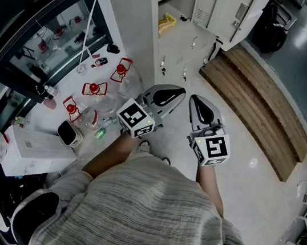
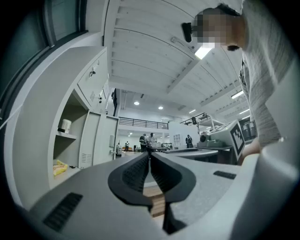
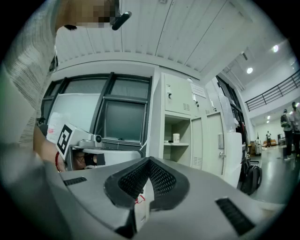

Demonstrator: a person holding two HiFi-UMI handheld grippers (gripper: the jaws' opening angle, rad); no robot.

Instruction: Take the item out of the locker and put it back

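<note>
Facing the open locker (image 3: 183, 126), the left gripper (image 2: 150, 158) and right gripper (image 3: 149, 160) both show jaws closed on nothing; a white cup (image 3: 176, 138) stands on its shelf, a yellow item (image 1: 167, 23) lies lower down.

— Where are your cameras?
— One's on my head, staring steeply down onto my left gripper (image 1: 176, 93) and right gripper (image 1: 196, 101). One rides close behind each one's jaws, facing level. Both catch the open locker (image 2: 75, 117) (image 3: 180, 152).

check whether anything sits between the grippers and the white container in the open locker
Nothing visible does. The white container stands inside the open locker, whose front is uncovered. The left gripper and right gripper are shut and empty, short of it.
</note>
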